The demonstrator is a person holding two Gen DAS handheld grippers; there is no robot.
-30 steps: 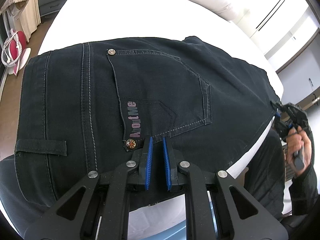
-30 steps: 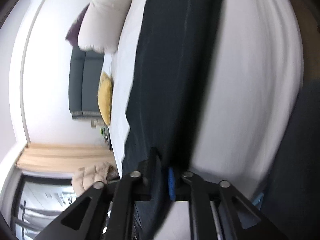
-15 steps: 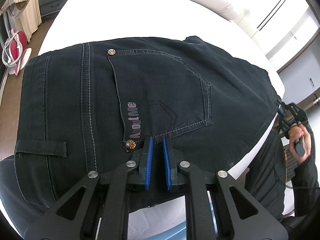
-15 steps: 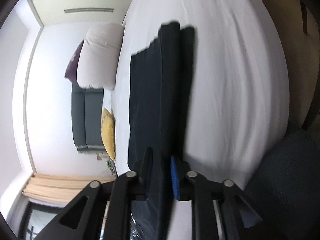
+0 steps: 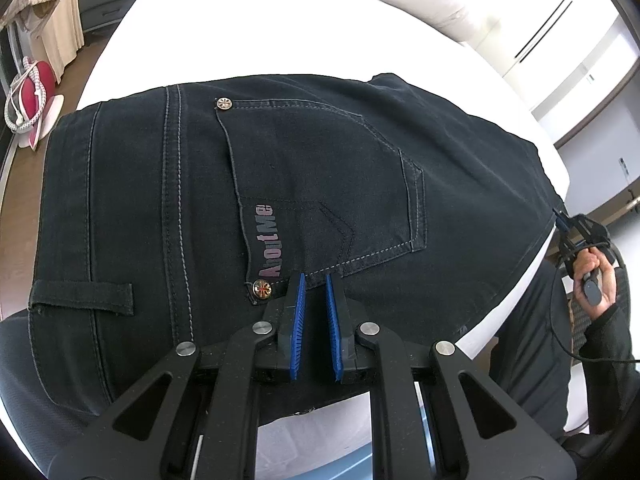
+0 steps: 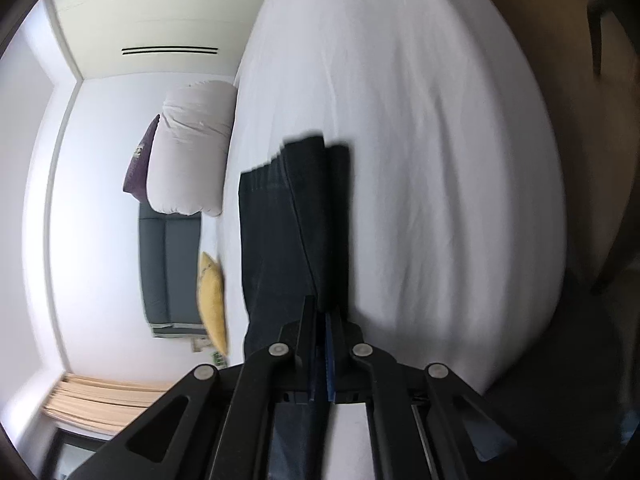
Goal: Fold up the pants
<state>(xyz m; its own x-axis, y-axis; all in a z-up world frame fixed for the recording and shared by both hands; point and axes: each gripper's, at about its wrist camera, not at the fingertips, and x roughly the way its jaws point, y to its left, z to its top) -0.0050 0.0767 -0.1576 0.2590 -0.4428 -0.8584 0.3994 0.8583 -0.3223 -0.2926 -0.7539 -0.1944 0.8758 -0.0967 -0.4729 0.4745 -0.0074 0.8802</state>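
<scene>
- Setting: bedroom in a home.
- Bed (image 5: 248, 32): large, white sheet, fills most of both views.
- Pillow (image 6: 192, 148): pale, bulky, at the head end; purple cushion (image 6: 140, 160) behind it.
- Yellow cushion (image 6: 212, 300): on the sheet near the grey padded headboard (image 6: 168, 268).
- Bedside drawers (image 5: 108, 0): grey-blue, beside the bed.
- Curtain (image 5: 60, 20): beige, hanging near the drawers.
- Wardrobe doors (image 5: 532, 12): white, with dark handle slots.
- Floor (image 5: 24, 176): brown wood.
</scene>
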